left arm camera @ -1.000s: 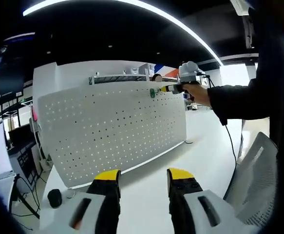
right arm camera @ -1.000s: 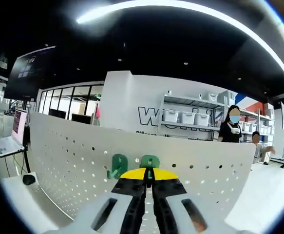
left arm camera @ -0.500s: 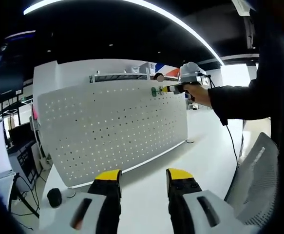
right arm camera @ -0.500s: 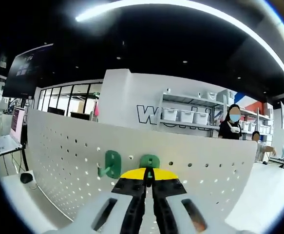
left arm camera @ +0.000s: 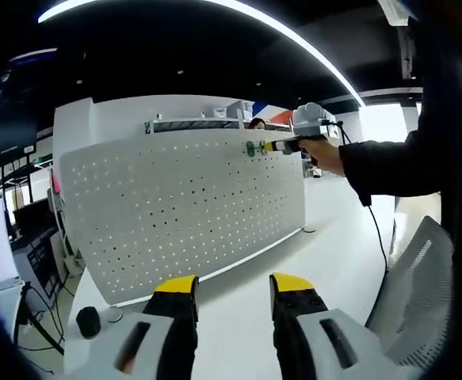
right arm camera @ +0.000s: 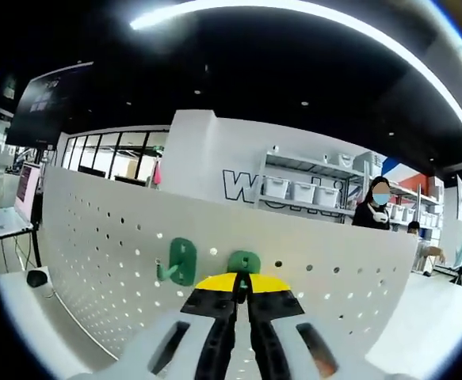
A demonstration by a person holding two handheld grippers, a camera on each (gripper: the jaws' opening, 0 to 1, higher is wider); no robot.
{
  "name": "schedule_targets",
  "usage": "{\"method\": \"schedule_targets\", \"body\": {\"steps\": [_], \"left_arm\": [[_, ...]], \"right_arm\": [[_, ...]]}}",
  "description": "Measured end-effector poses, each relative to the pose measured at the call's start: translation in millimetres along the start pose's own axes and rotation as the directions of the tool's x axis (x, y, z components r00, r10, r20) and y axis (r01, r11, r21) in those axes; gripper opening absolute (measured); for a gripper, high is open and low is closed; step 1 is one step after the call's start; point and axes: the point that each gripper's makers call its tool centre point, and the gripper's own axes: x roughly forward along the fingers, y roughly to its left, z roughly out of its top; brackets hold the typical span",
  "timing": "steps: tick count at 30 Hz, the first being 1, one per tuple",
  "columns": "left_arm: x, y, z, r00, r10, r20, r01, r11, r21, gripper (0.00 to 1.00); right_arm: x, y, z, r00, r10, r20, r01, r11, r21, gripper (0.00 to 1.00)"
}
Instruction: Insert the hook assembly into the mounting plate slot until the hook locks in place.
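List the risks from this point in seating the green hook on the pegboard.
1. The right gripper is shut on the green hook near the top edge of the white pegboard; a slight tilt may miss the holes.
2. A second green hook sits close beside it, so a sideways slip might knock it.
3. The left gripper hangs open over the table, not bracing the freestanding pegboard, which may shift under pushing.

A curved ceiling light strip point(right arm camera: 294, 9) glows overhead; white shelving point(right arm camera: 310, 186) with bins lines the wall beside dark windows point(right arm camera: 112, 162).
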Motion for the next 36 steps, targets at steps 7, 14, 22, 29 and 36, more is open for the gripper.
{"method": "schedule_targets", "body": {"steps": [7, 14, 22, 29, 36], "left_arm": [[-2.9, -0.4, 0.5, 1.0, 0.006, 0.005, -0.006, 1.0, 0.0, 0.37], [-4.1, 0.4, 1.6, 1.0, 0.007, 0.01, -0.007, 1.0, 0.002, 0.37], [-6.0, 2.7, 2.7, 1.0, 0.009, 0.015, -0.009, 1.0, 0.011, 0.37], [-7.4, 3.0, 1.0, 1.0, 0.009, 0.009, -0.01, 1.0, 0.009, 0.36], [-7.6, 2.1, 2.9, 1.0, 0.006, 0.017, -0.006, 1.0, 0.01, 0.36]], "right_arm": [[-1.9, 1.5, -4.0, 1.0, 0.005, -0.017, -0.005, 1.0, -0.025, 0.04], [-11.3, -3.3, -11.4, 0.999, -0.007, -0.038, 0.007, 1.0, -0.005, 0.11], [-26.4, -2.1, 0.5, 1.0, 0.003, -0.009, -0.003, 1.0, 0.017, 0.16], [-42.4, 4.5, 8.3, 1.0, 0.016, 0.012, -0.017, 1.0, 0.018, 0.2], [-60.1, 20.8, 14.9, 0.998, 0.059, 0.025, -0.059, 0.998, 0.011, 0.2]]}}
